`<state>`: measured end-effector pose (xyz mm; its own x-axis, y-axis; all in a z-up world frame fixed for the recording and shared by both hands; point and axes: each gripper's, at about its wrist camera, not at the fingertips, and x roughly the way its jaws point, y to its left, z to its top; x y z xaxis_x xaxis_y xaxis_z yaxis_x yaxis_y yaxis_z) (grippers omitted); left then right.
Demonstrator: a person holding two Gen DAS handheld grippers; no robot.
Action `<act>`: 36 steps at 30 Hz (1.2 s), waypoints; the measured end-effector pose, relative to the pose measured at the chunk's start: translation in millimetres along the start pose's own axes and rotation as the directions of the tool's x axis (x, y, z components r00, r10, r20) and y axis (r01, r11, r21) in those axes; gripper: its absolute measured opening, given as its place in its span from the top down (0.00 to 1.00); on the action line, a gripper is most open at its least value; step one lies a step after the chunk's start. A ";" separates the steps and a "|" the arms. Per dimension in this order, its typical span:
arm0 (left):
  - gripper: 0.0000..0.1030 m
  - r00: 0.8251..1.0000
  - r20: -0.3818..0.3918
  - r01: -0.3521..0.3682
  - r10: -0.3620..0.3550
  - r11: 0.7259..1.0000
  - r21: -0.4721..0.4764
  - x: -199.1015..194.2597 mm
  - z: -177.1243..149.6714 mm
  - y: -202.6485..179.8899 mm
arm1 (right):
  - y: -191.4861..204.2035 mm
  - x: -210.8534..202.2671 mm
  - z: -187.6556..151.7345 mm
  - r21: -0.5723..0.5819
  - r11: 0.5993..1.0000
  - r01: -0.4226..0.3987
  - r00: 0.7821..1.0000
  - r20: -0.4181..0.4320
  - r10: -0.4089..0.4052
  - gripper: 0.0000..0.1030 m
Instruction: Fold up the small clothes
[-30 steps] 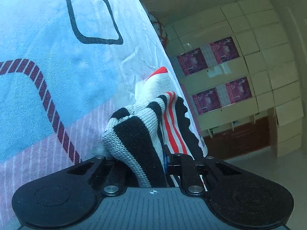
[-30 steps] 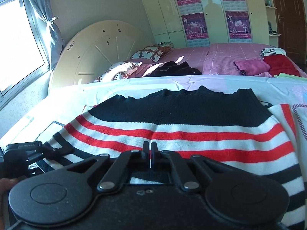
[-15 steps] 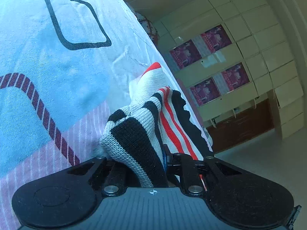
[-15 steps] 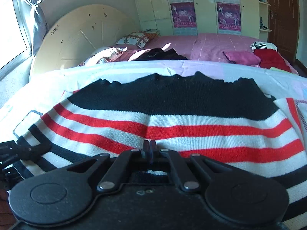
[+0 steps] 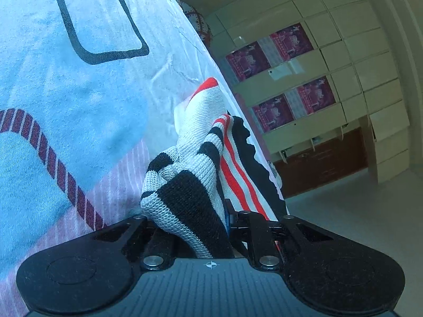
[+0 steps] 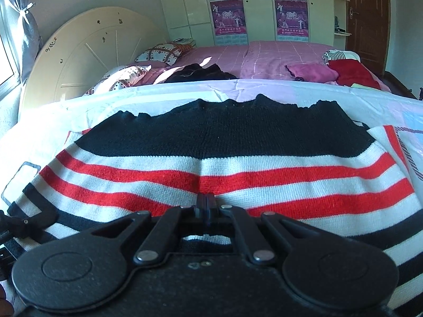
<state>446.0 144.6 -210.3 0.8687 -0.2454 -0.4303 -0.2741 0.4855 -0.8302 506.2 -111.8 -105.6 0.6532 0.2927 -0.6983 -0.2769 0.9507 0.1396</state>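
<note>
A small knitted sweater (image 6: 224,158) with black, white and red stripes lies spread on the bed sheet (image 6: 158,95). My right gripper (image 6: 205,206) is shut on the sweater's near edge at the middle. My left gripper (image 5: 227,214) is shut on a bunched corner of the same sweater (image 5: 190,185), held against the blue patterned sheet (image 5: 79,105). The left gripper also shows at the left edge of the right wrist view (image 6: 23,223), at the sweater's near left corner.
A pink bed cover (image 6: 264,55) behind carries a black garment (image 6: 198,72), a magenta one (image 6: 312,71) and a red one (image 6: 351,74). Pillows (image 6: 158,54) and a round headboard (image 6: 87,52) stand at the left. Wardrobes with posters (image 6: 228,17) line the back wall.
The right gripper has pulled the sweater's near edge toward me and the sweater fills more of its view. The left gripper's view has tilted slightly; it keeps its hold on the corner.
</note>
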 end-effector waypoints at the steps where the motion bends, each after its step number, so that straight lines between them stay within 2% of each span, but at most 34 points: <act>1: 0.85 1.000 -0.004 0.003 -0.003 1.000 -0.002 -0.4 1.3 0.3 | 0.9 0.3 0.0 -0.003 1.000 0.004 1.000 -0.001 -0.004 0.99; 6: 0.86 1.000 -0.026 -0.009 0.011 0.999 0.047 -2.4 9.7 -7.4 | -0.3 1.7 1.6 0.012 1.000 0.002 1.000 -0.009 -0.001 0.99; 10: 0.86 1.000 0.001 -0.008 0.008 0.965 0.262 -14.0 14.5 -53.8 | -3.2 2.1 0.8 0.019 1.000 -0.013 1.000 -0.004 0.013 0.99; 15: 0.86 1.000 -0.006 -0.006 0.010 0.888 0.460 -13.9 10.2 -118.4 | -20.2 1.1 0.9 0.069 0.994 -0.089 0.996 -0.003 0.090 0.99; 21: 0.86 0.999 -0.047 0.018 0.017 0.755 0.656 -11.4 -24.0 -194.3 | -43.0 2.3 7.2 0.109 0.972 -0.210 0.976 -0.031 0.214 1.00; 22: 0.86 0.998 -0.056 0.020 0.025 0.730 0.683 -9.7 -31.8 -206.7 | -50.2 -3.8 8.9 0.130 0.967 -0.218 0.975 -0.011 0.221 1.00; 23: 0.86 0.997 -0.064 0.022 0.034 0.704 0.710 -7.3 -39.2 -218.5 | -61.1 -16.2 8.8 0.160 0.962 -0.219 0.976 0.048 0.214 0.96; 25: 0.86 0.995 -0.085 0.032 0.049 0.659 0.752 -1.3 -55.1 -238.2 | -93.7 -43.9 4.9 0.233 0.943 -0.238 0.968 0.140 0.210 0.96; 29: 0.86 0.982 -0.174 0.090 0.068 0.643 0.760 20.4 -89.5 -261.6 | -158.1 -79.3 -14.2 0.305 0.920 -0.246 0.967 0.145 0.210 0.96; 33: 0.86 0.957 -0.275 0.161 0.088 0.629 0.761 44.3 -143.1 -274.0 | -214.7 -102.3 -41.5 0.421 0.887 -0.189 0.980 0.143 0.141 0.92; 34: 0.86 0.951 -0.291 0.169 0.104 0.614 0.771 50.9 -159.7 -277.7 | -224.5 -106.6 -48.3 0.443 0.878 -0.180 0.981 0.144 0.128 0.91; 36: 0.86 0.941 -0.288 0.143 0.175 0.566 0.812 63.4 -185.2 -279.4 | -238.6 -112.9 -59.8 0.480 0.860 -0.171 0.983 0.143 0.115 0.82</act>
<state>501.2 -162.0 -71.3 0.6508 -0.3878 -0.6528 0.3045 0.9209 -0.2435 456.3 -377.8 -102.0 0.7111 0.4119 -0.5698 -0.0111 0.8169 0.5767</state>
